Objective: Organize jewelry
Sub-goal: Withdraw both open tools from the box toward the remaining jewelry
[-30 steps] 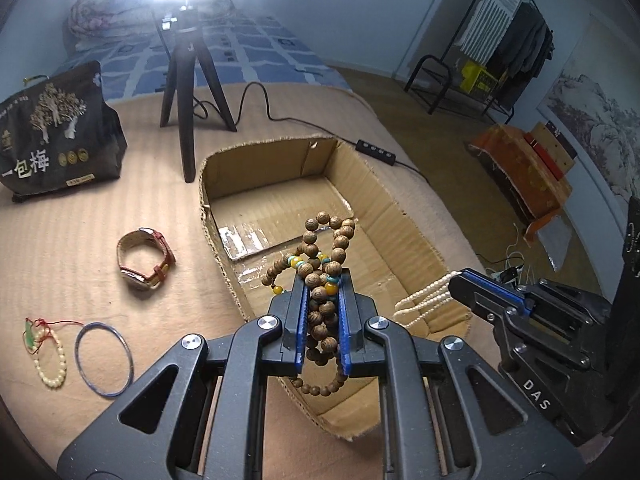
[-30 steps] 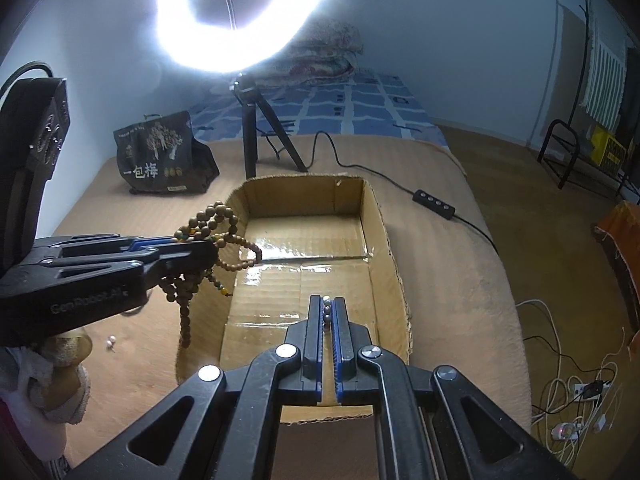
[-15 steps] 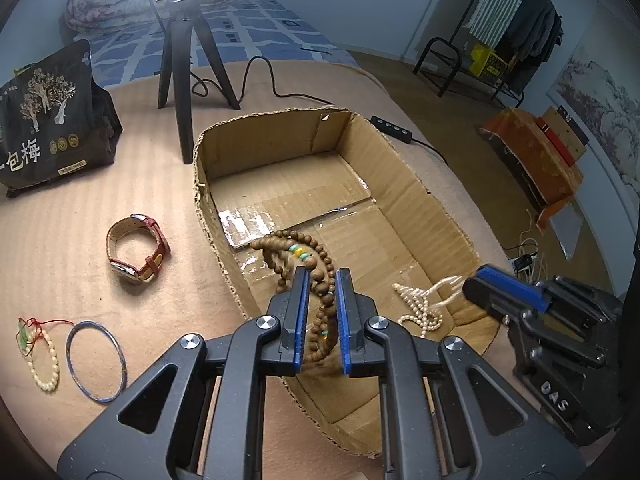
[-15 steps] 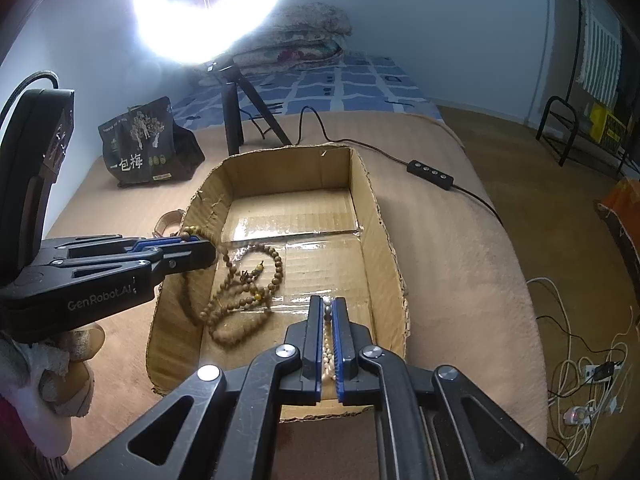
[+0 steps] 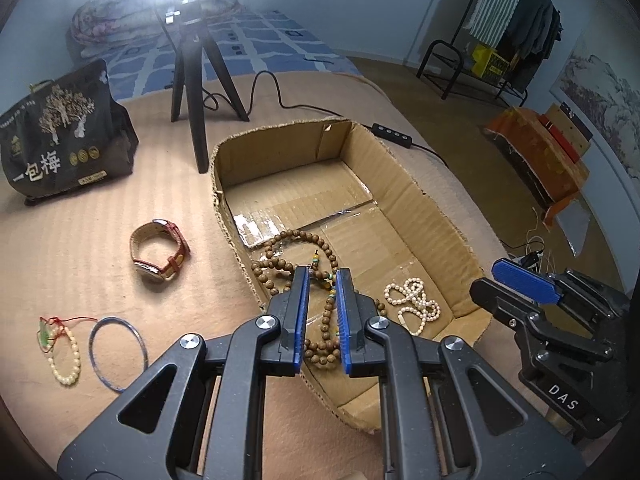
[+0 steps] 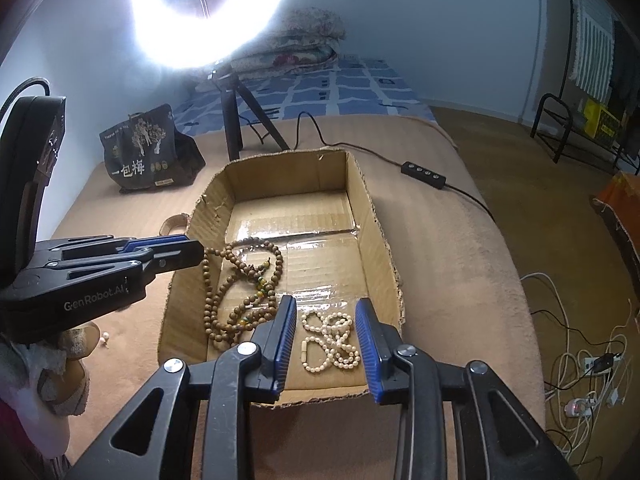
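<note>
The left gripper [image 5: 322, 276] hangs over the near-left part of the cardboard box [image 5: 436, 216], fingers pointing forward and down, jaws parted and holding nothing. The right gripper [image 6: 326, 308] hovers over the near end of the same box, jaws spread wide and likewise released. In the right wrist view the left gripper's body reads "GenRobot.AI"; in the left wrist view the right gripper's body reads "DAS".

Two pieces of jewelry lie on the box floor: a wooden bead necklace [image 6: 240, 276] in loose loops at the near left, with a few green and yellow beads on it, and a white pearl necklace [image 6: 330, 340] heaped at the near right. They lie near each other but apart.

Left of the box, three more pieces rest on the tan blanket [image 5: 80, 232]: a wristwatch [image 5: 160, 256] with a red-and-tan strap, a thin blue bangle [image 5: 118, 354], and a cream bead bracelet [image 5: 66, 356] with red cord and a green charm at the near left.

Farther left stands a black bag [image 5: 64, 136] printed with "一包梅". One black tripod [image 5: 196, 68] stands beyond the box beneath a glaring ring light [image 6: 208, 12].
</note>
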